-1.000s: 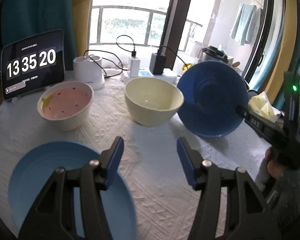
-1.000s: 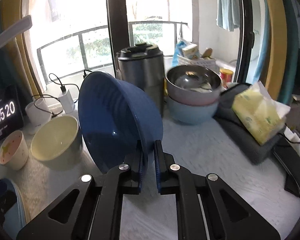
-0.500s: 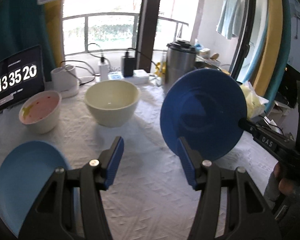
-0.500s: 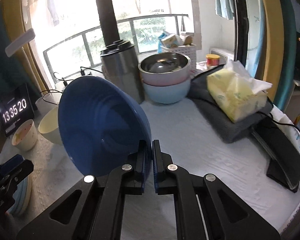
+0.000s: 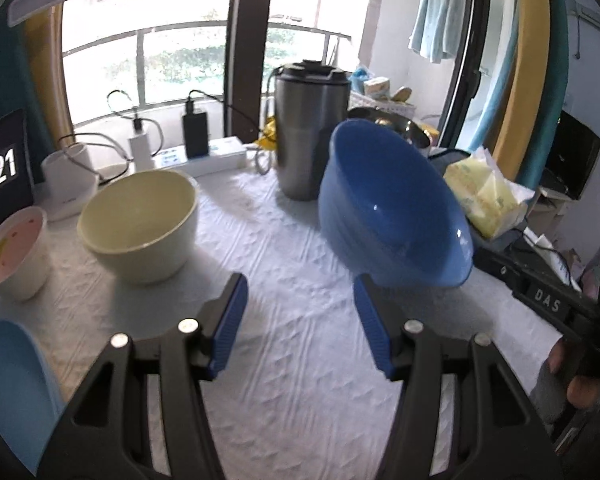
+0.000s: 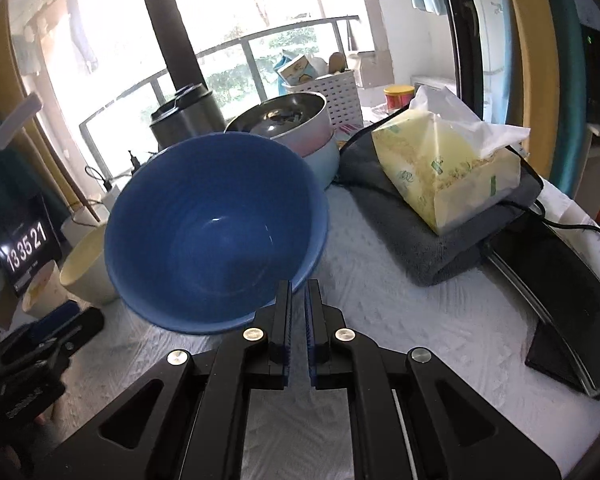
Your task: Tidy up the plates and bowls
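above the white cloth (image 6: 380, 312), right fingers (image 6: 287, 308) clamped on blue bowl (image 6: 216, 232) rim, left fingers (image 5: 228, 312) apart, empty

Daylight poured in through a wide window (image 5: 172, 60) with a dark upright post (image 5: 250, 40) at its middle, and a balcony railing (image 6: 260, 40) ran across beyond the glass, greenery showing behind it. Yellow curtains (image 5: 532, 60) hung at the sides, edged with teal. A pale blue towel (image 5: 434, 20) hung outside against a white wall (image 5: 392, 20). The table (image 5: 292, 360) wore a white, quilted cloth, bright where the sun reached it. A tablet clock (image 6: 24, 252) glowed at the left, chargers and cables (image 5: 140, 140) trailing along the sill, and a steel canister (image 5: 310, 132) stood near the glass.
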A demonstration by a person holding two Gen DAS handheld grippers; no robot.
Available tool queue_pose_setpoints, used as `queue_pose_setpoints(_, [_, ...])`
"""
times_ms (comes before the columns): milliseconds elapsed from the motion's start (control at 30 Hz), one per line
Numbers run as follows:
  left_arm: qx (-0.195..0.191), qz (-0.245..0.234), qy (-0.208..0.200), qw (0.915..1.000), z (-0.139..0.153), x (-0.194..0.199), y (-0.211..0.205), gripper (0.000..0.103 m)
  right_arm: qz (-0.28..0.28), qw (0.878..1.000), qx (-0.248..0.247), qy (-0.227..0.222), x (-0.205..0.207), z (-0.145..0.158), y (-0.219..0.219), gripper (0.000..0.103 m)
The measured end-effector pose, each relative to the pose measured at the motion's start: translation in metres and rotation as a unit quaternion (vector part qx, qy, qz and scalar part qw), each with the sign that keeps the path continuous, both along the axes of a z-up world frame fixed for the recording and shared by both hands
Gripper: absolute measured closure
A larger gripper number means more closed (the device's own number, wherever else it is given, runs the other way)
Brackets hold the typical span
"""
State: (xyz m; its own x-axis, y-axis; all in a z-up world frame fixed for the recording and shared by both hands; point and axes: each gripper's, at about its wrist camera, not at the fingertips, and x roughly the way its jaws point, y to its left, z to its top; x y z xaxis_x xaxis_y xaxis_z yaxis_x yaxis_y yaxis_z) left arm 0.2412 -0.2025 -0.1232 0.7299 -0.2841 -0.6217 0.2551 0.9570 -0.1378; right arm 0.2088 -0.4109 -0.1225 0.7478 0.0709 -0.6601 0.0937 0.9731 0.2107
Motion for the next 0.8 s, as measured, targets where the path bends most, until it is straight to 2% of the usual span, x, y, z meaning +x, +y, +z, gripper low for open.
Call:
queue_pose_setpoints(167, [-0.023, -0.012, -0.018, 0.9995, 0.010, 0.006, -0.005, 0.046, -0.007, 1.000, 0.008, 0.001, 0.012, 0.000, -0.008, 0.091])
queue_pose_setpoints(200, [-0.025, -0.012, -0.022, 0.9994, 0.011, 0.007, -0.005, 0.046, -0.008, 1.000, 0.011, 0.002, 0.016, -0.002, -0.009, 0.087])
queue_pose_setpoints(300, [-0.028, -0.016, -0.024, 0.9992, 0.012, 0.014, -0.014, 0.046, -0.015, 1.000, 0.017, 0.008, 0.025, -0.007, -0.010, 0.062])
queue_pose_setpoints(333, [-0.025, -0.022, -0.027, 0.9991, 0.012, 0.015, -0.019, 0.046, -0.015, 1.000, 0.019, 0.010, 0.028, -0.010, -0.010, 0.058])
queue_pose_setpoints(400, [0.002, -0.023, -0.036, 0.9991, 0.009, 0.018, -0.030, 0.046, -0.013, 0.999, 0.029, 0.015, 0.033, -0.014, -0.010, 0.058])
queue_pose_setpoints(500, [0.002, -0.019, -0.015, 0.9997, -0.001, 0.029, -0.034, 0.046, -0.012, 0.999, 0.027, 0.017, 0.035, -0.018, -0.007, 0.059])
queue_pose_setpoints(567, [0.006, -0.008, -0.002, 1.0000, -0.009, 0.034, -0.033, 0.046, -0.008, 0.999, 0.027, 0.019, 0.036, -0.020, -0.006, 0.067])
queue_pose_setpoints(600, [0.009, -0.005, 0.002, 0.9999, -0.012, 0.036, -0.033, 0.047, -0.006, 0.999, 0.026, 0.020, 0.035, -0.021, -0.005, 0.078])
queue_pose_setpoints(633, [0.009, -0.005, 0.012, 0.9999, -0.016, 0.039, -0.032, 0.047, -0.005, 0.999, 0.024, 0.023, 0.036, -0.022, -0.003, 0.084])
queue_pose_setpoints(667, [0.006, -0.005, 0.018, 0.9998, -0.018, 0.040, -0.031, 0.050, -0.003, 0.999, 0.025, 0.025, 0.035, -0.023, -0.002, 0.084])
queue_pose_setpoints(700, [0.003, -0.007, 0.022, 0.9997, -0.021, 0.041, -0.030, 0.059, -0.002, 0.999, 0.025, 0.025, 0.035, -0.023, -0.001, 0.085])
queue_pose_setpoints(800, [0.008, -0.013, 0.033, 0.9993, -0.025, 0.041, -0.030, 0.063, 0.006, 1.000, 0.022, 0.021, 0.032, -0.020, 0.006, 0.089])
